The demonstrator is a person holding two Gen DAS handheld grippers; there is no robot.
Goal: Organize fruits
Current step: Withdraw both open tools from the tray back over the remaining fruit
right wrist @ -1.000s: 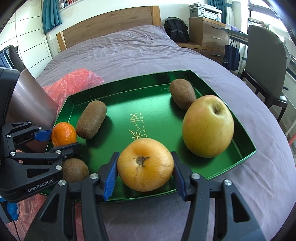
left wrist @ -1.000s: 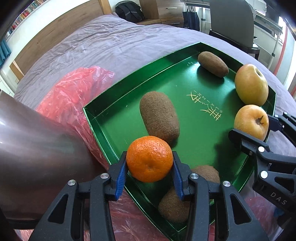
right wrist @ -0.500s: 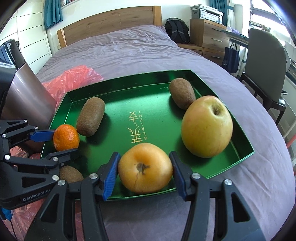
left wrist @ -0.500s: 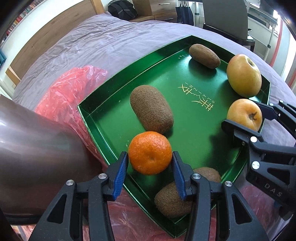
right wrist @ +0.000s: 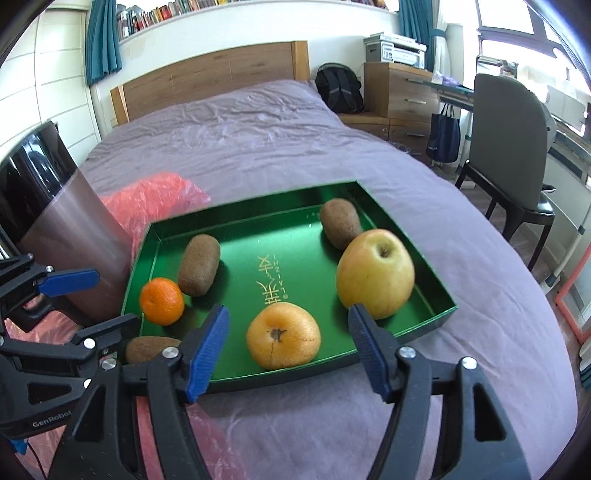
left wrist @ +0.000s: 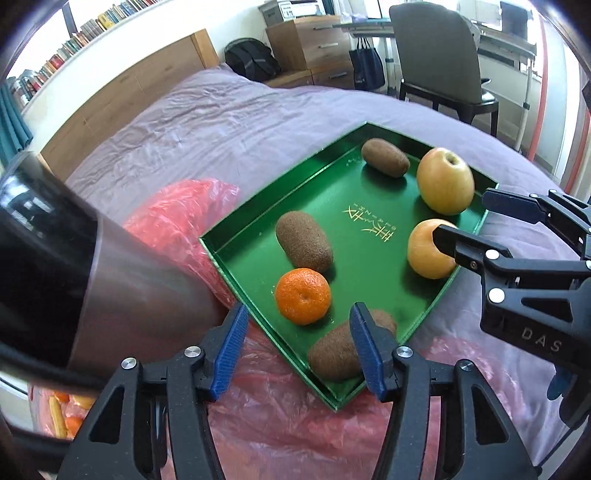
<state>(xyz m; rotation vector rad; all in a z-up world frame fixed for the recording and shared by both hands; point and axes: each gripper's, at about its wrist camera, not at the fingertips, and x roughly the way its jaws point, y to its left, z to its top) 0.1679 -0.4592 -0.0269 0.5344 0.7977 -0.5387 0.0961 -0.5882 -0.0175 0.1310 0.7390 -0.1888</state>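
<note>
Left wrist view: purple bedspread (left wrist: 229, 122) under green tray (left wrist: 236, 236), red plastic bag (left wrist: 173, 221) at left. Left gripper (left wrist: 297, 347) opening, jaws apart and clear of tangerine (left wrist: 303, 296) lying just beyond, inside near tray corner.

Right wrist view: same bed, wooden headboard (right wrist: 207, 74) far, chair (right wrist: 509, 147) right. Right gripper (right wrist: 288, 347) tilted down, opening wide; orange-yellow apple (right wrist: 282, 341) between pads, untouched, near tray's front wall.

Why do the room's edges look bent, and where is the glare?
Both views come through fisheye lenses, which curve straight lines near the rim. Left wrist view: the window is washed out white. Right wrist view: the headboard bows, and the green tray shines.
</note>
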